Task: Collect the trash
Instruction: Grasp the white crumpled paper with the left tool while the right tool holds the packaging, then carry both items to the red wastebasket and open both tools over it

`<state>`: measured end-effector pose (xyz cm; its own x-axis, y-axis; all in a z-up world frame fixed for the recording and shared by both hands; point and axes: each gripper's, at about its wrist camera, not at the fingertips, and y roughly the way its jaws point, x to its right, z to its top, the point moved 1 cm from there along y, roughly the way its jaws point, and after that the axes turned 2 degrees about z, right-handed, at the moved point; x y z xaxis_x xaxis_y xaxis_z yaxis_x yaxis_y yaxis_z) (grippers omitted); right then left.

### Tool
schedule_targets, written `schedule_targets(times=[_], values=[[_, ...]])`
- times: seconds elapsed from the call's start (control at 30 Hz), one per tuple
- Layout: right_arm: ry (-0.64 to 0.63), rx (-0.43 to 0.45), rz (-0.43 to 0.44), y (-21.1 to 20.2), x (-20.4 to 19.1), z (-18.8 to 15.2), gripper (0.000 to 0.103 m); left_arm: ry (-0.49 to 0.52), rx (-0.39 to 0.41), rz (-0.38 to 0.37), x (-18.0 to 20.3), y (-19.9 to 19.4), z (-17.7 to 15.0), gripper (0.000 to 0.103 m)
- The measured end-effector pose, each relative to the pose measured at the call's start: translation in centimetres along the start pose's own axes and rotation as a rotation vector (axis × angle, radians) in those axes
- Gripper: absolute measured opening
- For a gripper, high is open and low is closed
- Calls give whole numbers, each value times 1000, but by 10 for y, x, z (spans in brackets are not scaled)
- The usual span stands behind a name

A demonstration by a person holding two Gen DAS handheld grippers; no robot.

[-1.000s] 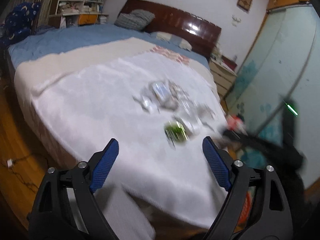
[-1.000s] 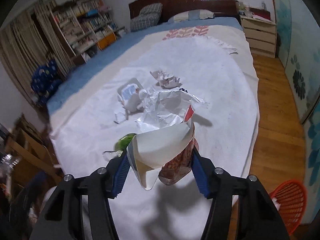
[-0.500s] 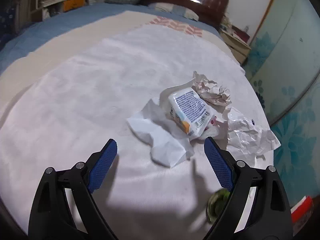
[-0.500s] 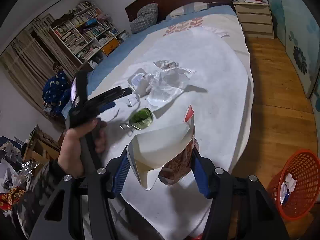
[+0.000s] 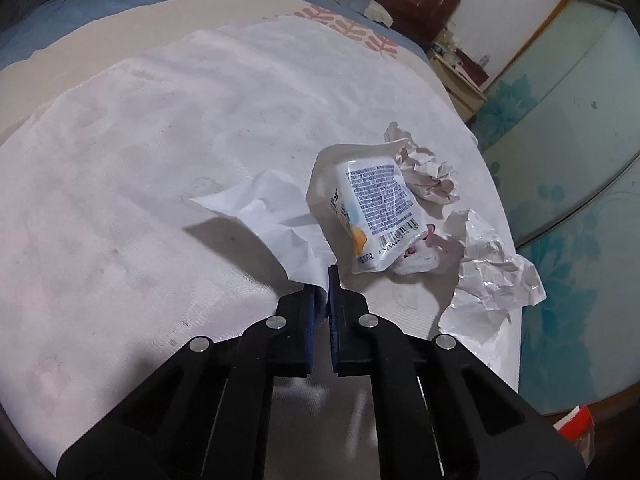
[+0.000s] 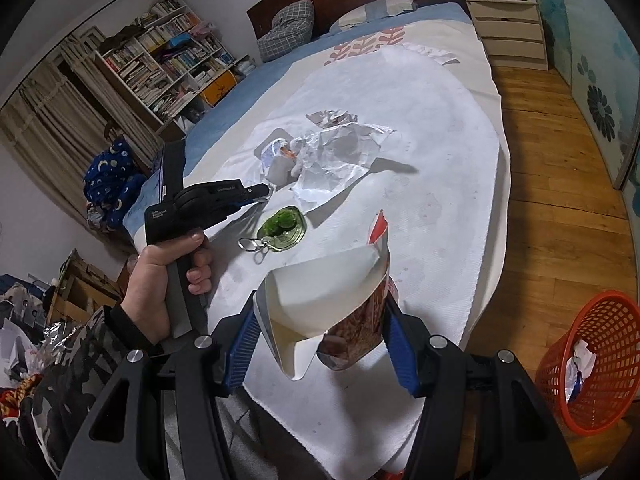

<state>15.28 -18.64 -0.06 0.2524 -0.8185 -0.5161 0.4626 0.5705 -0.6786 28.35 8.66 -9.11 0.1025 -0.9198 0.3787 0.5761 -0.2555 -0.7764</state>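
The left tool (image 5: pixel 323 280) is clamped on the near edge of a white paper sheet (image 5: pixel 272 212) on the bed (image 5: pixel 120 200). Beyond lie a printed packet (image 5: pixel 372 208) and crumpled paper (image 5: pixel 428 172). The right tool (image 6: pixel 320 344), half open, grips a torn snack bag (image 6: pixel 340 300).

My left hand-held gripper (image 5: pixel 322 280) hides the near corner of the white paper sheet (image 5: pixel 272 216). Beside that sheet, the printed packet (image 5: pixel 372 208) covers something pink and white I cannot identify.

Bed (image 6: pixel 460 168) under white cloth (image 5: pixel 140 200), crumpled papers (image 5: pixel 492 276), wrapper (image 5: pixel 372 216), green dish (image 6: pixel 282 229)
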Motion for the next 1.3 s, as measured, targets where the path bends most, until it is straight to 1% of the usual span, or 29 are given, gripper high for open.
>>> schedule_targets(times=[0.13,0.23,0.33,0.43,0.53,0.57,0.63,0.67,0.73,0.83,0.87,0.93,1.03,1.07,1.13,1.17,1.2,1.27,1.3], values=[[2,10,-1,-8,3,-1,58,-32,45,4,-4,-13,-1,5],[5,18,-3,-15,6,0,58,-54,104,4,-3,-37,-3,5],[-24,31,-7,-24,4,5,58,-12,145,-9,7,-70,-12,5],[-85,67,-17,-42,-4,19,58,9,174,-6,17,-101,-13,5],[-106,156,-22,-80,-6,44,58,85,227,10,43,-148,-6,5],[-122,202,-33,-102,-6,56,58,107,245,11,52,-160,-4,5],[-141,257,-49,-129,-5,68,58,166,296,17,77,-189,4,5],[-155,290,-65,-147,-2,74,58,208,334,9,99,-209,10,5],[-187,367,-148,-186,7,83,58,245,370,-18,126,-227,18,5],[-171,444,-221,-231,31,84,58,309,407,-105,181,-243,23,5],[-154,471,-255,-247,44,82,58,344,410,-136,209,-242,20,5],[-114,502,-313,-271,71,73,58,384,394,-195,249,-233,11,5],[-9,507,-383,-295,125,52,58,438,345,-271,302,-208,-15,5],[32,497,-416,-301,148,40,58,463,315,-298,324,-194,-28,5],[71,474,-453,-304,177,26,58,505,231,-354,366,-158,-59,5],[100,459,-472,-305,195,18,58,522,201,-366,377,-145,-72,5],[134,440,-486,-304,214,8,58,554,156,-370,395,-124,-92,5],[200,395,-493,-297,248,-6,58,618,59,-394,424,-85,-132,5],[242,361,-487,-288,269,-14,58,645,27,-393,433,-70,-147,5]])
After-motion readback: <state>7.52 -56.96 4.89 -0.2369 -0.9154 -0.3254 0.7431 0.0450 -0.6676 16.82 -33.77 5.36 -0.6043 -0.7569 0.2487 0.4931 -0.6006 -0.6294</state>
